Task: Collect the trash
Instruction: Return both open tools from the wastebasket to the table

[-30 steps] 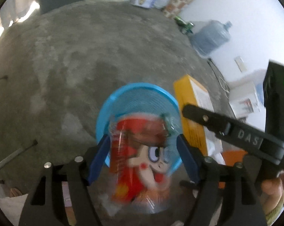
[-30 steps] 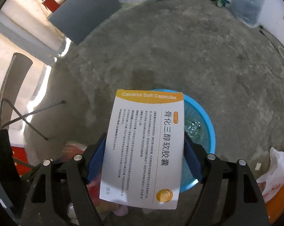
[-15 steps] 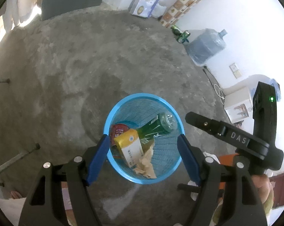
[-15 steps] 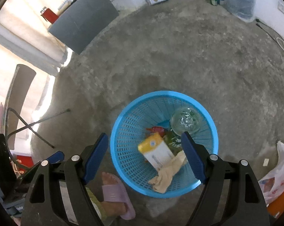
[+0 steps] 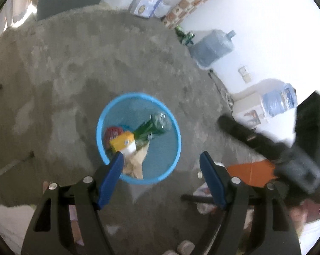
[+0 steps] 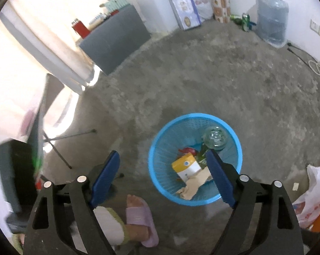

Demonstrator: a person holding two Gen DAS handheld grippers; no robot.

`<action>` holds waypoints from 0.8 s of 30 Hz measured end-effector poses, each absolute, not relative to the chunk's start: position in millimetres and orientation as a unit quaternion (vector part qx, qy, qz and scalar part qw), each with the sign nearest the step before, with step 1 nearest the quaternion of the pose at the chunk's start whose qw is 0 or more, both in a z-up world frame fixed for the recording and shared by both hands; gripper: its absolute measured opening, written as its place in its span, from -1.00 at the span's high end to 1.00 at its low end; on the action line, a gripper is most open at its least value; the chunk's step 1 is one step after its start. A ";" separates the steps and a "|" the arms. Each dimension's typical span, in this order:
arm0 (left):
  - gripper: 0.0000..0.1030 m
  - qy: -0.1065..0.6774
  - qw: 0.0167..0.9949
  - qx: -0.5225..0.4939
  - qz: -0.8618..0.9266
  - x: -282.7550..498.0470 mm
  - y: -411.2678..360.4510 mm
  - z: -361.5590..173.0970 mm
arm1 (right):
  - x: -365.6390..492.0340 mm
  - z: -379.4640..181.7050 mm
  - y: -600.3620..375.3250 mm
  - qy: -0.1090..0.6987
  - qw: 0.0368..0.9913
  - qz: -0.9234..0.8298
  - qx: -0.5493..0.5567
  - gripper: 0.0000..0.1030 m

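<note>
A blue mesh waste basket (image 5: 172,127) (image 6: 160,170) stands on the concrete floor. Inside lie a yellow-and-white medicine box (image 5: 122,141) (image 6: 186,166), a green glass bottle (image 5: 153,125) (image 6: 214,137), a red snack packet (image 5: 112,132) (image 6: 187,150) and crumpled brown paper (image 5: 136,161) (image 6: 195,183). My left gripper (image 5: 161,165) hangs open above the basket's near rim with nothing between its blue pads. My right gripper (image 6: 162,163) is high above the basket's left side, its jaws opening and empty. The right gripper's black body (image 5: 266,146) shows blurred in the left wrist view.
A person's foot in a pink slipper (image 6: 138,216) stands just left of the basket. A white plastic bag (image 6: 310,195) and an orange box (image 5: 251,172) lie to the right. Water jugs (image 6: 271,21), a grey cabinet (image 6: 115,40) and a folding stand (image 6: 54,140) line the edges.
One second ago the left gripper held the red snack packet and the right held the medicine box. Both items now lie in the basket, and both grippers have risen, empty.
</note>
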State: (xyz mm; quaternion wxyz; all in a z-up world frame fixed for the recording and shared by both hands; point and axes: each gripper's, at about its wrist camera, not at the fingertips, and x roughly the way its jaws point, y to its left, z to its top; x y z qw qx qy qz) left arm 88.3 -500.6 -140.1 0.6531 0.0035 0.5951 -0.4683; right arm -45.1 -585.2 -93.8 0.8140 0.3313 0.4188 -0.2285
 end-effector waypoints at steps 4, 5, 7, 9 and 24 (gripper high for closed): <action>-0.46 0.643 0.612 0.047 -0.458 65.1 -497.5 -168.4 | -39.5 -79.4 -573.3 0.416 0.823 -0.216 0.320 -0.62; -0.46 0.644 0.606 0.062 -0.462 53.7 -494.5 -173.4 | -36.9 -74.3 -569.5 0.415 0.826 -0.213 0.316 -0.62; -0.46 0.644 0.594 0.082 -0.474 36.5 -488.8 -176.8 | -32.0 -64.3 -562.1 0.411 0.833 -0.206 0.307 -0.62; -0.46 0.640 0.584 0.091 -0.491 20.5 -482.4 -173.6 | -26.9 -52.3 -554.4 0.402 0.842 -0.200 0.299 -0.63; -0.56 0.462 0.725 0.004 -0.512 50.0 -313.3 -13.0 | 26.6 27.3 -473.8 0.358 0.892 -0.112 0.253 -0.84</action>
